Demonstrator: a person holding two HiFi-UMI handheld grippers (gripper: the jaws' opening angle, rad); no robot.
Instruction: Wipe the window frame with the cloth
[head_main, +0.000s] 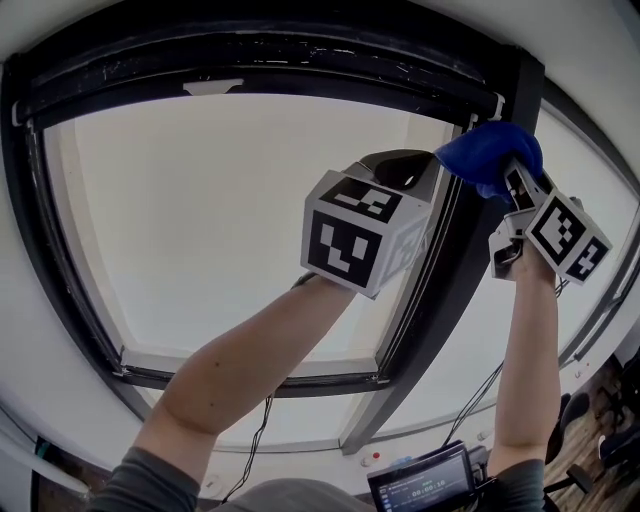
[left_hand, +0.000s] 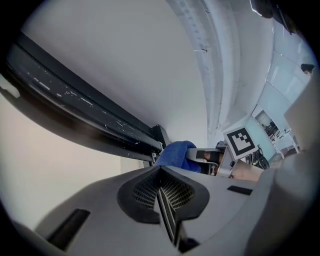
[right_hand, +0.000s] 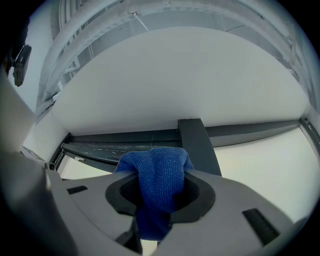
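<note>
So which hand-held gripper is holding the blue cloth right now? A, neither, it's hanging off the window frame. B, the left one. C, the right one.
C: the blue cloth is pinched between the jaws of the right hand-held gripper, while the left hand-held gripper has its jaws together on nothing.

The cloth (head_main: 490, 155) sits between the jaws of the right claw (right_hand: 160, 195), up where the window frame's (head_main: 270, 55) upright post (head_main: 470, 260) meets the top bar. The left claw (head_main: 400, 170) is just left of it, before the pane (head_main: 220, 230).
</note>
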